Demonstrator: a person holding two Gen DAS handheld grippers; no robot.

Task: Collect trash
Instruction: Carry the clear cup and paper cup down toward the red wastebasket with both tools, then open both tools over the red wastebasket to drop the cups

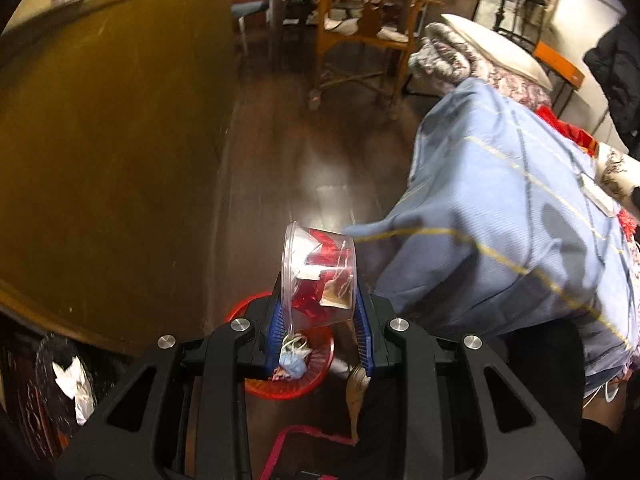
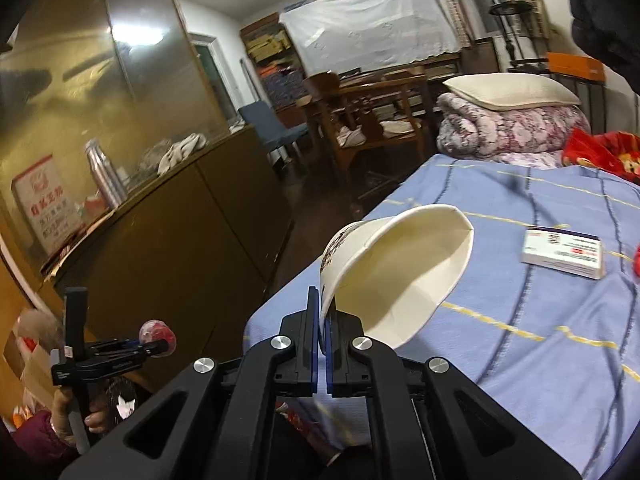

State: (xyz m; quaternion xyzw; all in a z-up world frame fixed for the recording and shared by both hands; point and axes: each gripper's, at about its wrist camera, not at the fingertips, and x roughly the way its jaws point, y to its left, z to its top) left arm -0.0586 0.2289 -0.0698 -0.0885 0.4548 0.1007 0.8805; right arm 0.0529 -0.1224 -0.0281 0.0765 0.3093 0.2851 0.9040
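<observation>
in the lower middle of the left wrist view, the left claw [image 1: 320, 312] clamps a clear plastic cup [image 1: 318, 274] between its ribbed blue pads [image 1: 362, 320]; the cup is tipped on its side and stuffed with crinkly red foil and white paper scraps. directly below it in the frame sits a round red mesh bin [image 1: 290, 384] on the glossy dark wood floor [image 1: 320, 152], with a crumpled pale blue mask [image 1: 294, 364] inside. only the right wrist view shows the right claw [image 2: 323, 320], nearly closed, pinching the thin rim of a squashed white paper cup [image 2: 396, 272] with dark print, held over the striped blue bedsheet [image 2: 520, 320]. a small white box [image 2: 562, 252] lies flat on the sheet at mid right.
</observation>
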